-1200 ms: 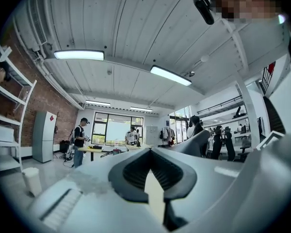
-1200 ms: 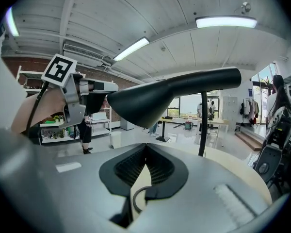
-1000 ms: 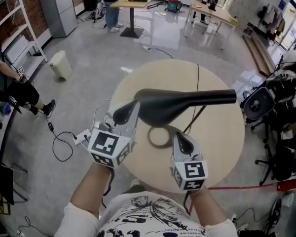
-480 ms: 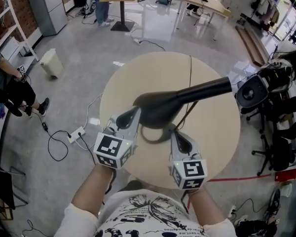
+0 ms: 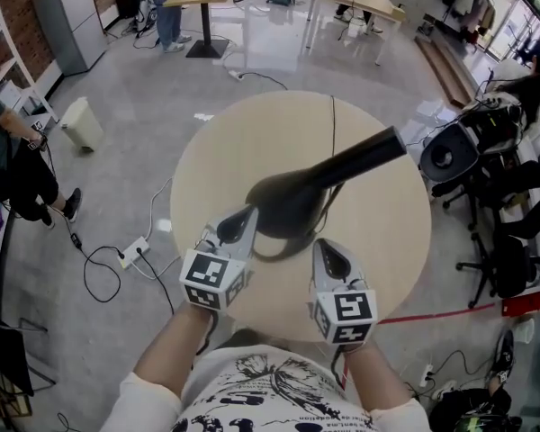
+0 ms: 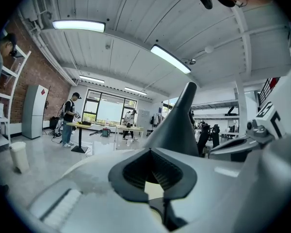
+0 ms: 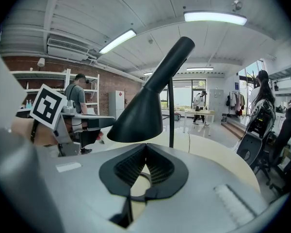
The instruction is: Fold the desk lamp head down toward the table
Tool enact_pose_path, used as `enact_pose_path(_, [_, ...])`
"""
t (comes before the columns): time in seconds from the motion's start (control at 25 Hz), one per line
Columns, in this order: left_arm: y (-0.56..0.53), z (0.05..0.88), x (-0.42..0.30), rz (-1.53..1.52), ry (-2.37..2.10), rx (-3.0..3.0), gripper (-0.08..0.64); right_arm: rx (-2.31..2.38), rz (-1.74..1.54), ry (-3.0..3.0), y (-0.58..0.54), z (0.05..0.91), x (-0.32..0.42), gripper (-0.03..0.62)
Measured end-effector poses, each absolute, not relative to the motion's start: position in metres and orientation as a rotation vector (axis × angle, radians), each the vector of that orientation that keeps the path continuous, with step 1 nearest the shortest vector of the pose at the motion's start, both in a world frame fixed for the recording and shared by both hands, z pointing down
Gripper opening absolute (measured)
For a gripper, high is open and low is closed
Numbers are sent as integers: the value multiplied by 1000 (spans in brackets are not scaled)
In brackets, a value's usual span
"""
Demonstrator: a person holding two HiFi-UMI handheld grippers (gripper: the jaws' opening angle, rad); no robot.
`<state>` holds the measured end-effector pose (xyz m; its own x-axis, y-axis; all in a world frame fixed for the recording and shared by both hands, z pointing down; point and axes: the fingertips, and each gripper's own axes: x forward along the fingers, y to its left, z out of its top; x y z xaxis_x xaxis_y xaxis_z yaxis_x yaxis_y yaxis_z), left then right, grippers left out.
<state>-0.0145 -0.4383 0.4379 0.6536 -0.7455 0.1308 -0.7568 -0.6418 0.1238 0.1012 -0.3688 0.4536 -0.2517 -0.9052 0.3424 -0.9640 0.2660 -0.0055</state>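
We see the black conical desk lamp head tilted above the round beige table. The left gripper, closed and empty, seemingly touches the head; the right gripper, likewise closed and empty, sits just beside it.

The lamp head, just ahead of both grippers, is smooth black, matt with a faint sheen. The left gripper and right gripper have pale grey matt plastic bodies and black ribbed pads. Beneath them the table looks like pale, smooth, matt wood. Beyond, the floor is glossy grey.
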Motion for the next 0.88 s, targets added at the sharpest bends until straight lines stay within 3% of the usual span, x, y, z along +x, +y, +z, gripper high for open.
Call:
enact_pose_path(0.48, [-430, 430, -19, 83, -1244, 2729, 3, 1756, 293, -2255, -360, 447, 106, 9])
enact_pose_path(0.88, [-347, 424, 1, 79, -1194, 2730, 3, 1711, 183, -2455, -326, 430, 96, 9])
